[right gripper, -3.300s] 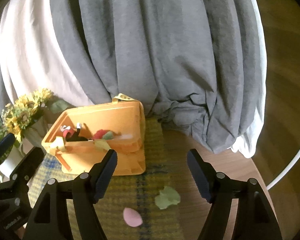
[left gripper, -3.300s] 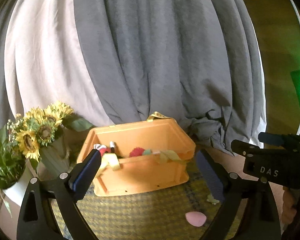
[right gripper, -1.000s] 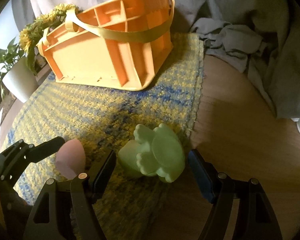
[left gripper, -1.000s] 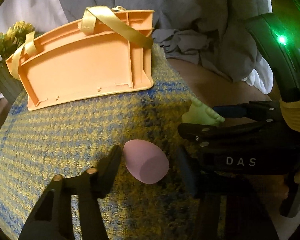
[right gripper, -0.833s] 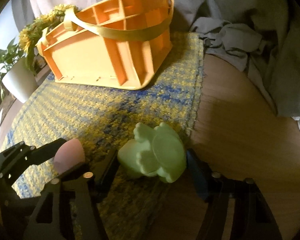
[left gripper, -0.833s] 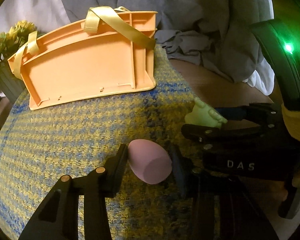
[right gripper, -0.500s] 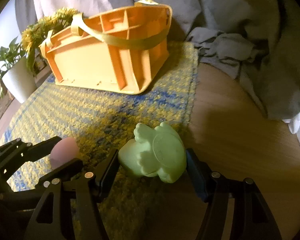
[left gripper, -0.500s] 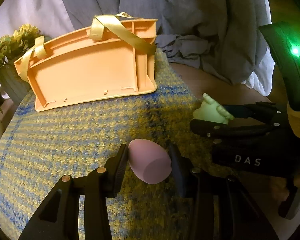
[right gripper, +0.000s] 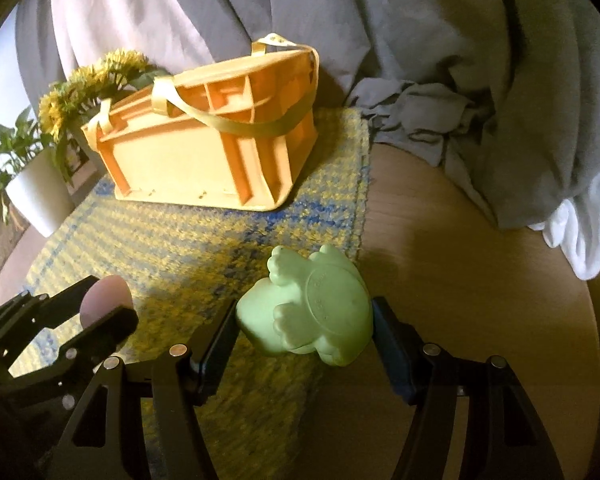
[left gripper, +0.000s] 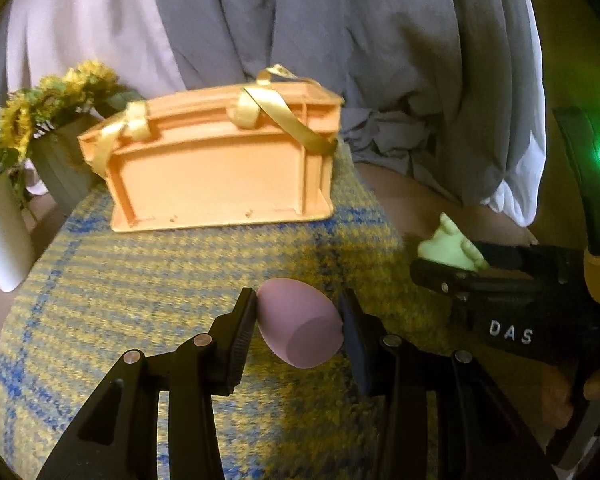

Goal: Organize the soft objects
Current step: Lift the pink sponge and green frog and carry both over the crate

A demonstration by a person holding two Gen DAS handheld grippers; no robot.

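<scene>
Two tongs grip soft things above the mat: our left tongs (left gripper: 298, 322) clamp a pink sponge (left gripper: 298, 326), right tongs (right gripper: 305, 330) a green frog toy (right gripper: 312, 312); next we carry both into the orange crate (right gripper: 204, 152)

The right gripper (right gripper: 304, 326) clamps a green frog toy (right gripper: 308, 314) above the yellow-blue mat (right gripper: 172, 248).

Matt plastic crate (left gripper: 220, 176), rough woven mat (left gripper: 140, 272)
</scene>
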